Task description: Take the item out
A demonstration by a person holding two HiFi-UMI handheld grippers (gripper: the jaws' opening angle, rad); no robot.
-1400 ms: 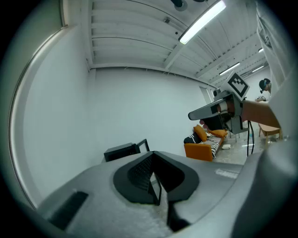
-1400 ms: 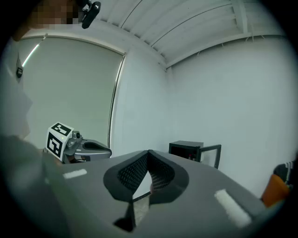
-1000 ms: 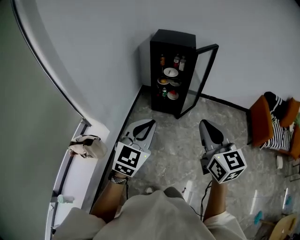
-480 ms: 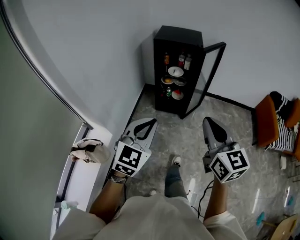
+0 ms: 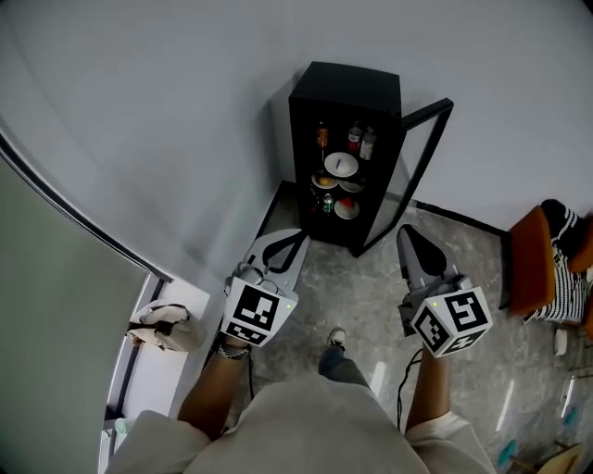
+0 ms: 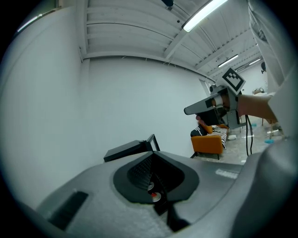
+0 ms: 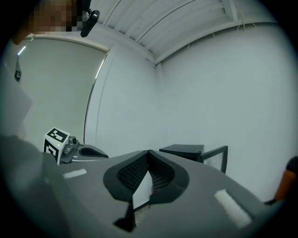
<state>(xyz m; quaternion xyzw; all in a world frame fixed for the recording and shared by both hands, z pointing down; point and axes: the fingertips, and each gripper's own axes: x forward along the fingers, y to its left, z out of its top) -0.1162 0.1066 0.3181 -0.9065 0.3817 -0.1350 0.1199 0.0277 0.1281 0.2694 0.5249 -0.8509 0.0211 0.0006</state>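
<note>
Enclosed by white wall (image 5: 185,120); laid with grey speckled floor (image 5: 369,289); furnished at right with orange chair (image 5: 525,266) bearing striped cloth (image 5: 561,267); lit overhead by strip light (image 6: 205,14).

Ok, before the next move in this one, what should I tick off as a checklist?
1. Cabinet stocked: ok, bottles above, plates below.
2. Cabinet door open: ok, swung wide.
3. Left gripper free: ok, shut on nothing.
4. Right gripper free: ok, shut on nothing.
5. Jaws parted for a grasp: not ok, both pairs are together.
6. Which item to take out: cannot tell from the pictures.
</note>
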